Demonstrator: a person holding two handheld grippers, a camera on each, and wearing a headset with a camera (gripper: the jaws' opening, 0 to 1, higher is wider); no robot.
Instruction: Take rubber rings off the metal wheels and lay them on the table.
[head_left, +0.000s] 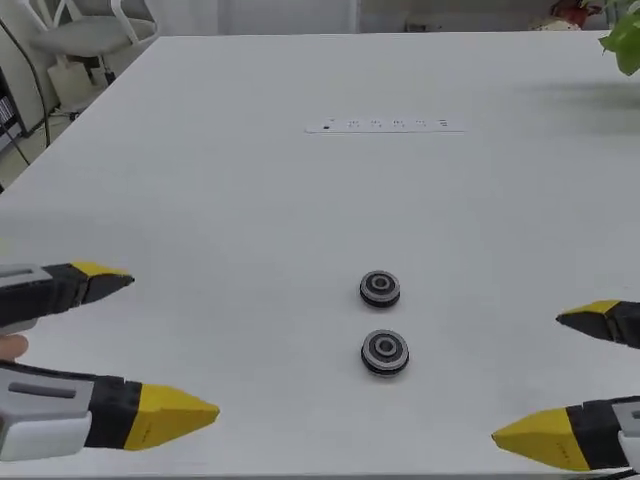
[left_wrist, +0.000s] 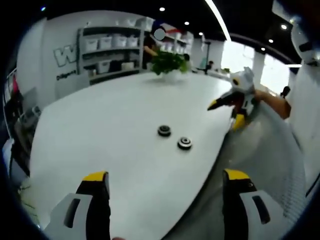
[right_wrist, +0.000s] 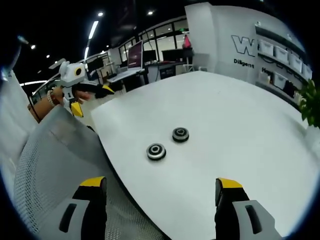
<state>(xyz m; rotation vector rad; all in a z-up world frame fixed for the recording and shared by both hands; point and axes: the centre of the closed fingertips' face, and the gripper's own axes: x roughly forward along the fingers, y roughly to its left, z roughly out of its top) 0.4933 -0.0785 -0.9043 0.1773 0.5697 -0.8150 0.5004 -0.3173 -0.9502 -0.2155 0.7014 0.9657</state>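
Round metal wheels (head_left: 380, 288) (head_left: 385, 353) (rubber-ringed) on smooth table (head_left: 300, 200); left hand-held gripper (head_left: 172, 345) and right hand-held gripper (head_left: 527, 378) gape.

Jaws apart; near wheel (left_wrist: 184, 143), far wheel (left_wrist: 164, 131) on table (left_wrist: 110, 117).

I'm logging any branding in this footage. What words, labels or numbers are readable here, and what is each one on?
"W": large letter on the white wall.
"Diligen": smaller line under it on the same wall, with its end unreadable.
Strip on the table: small marks, too small to read.
Metal wheels: no legible text.
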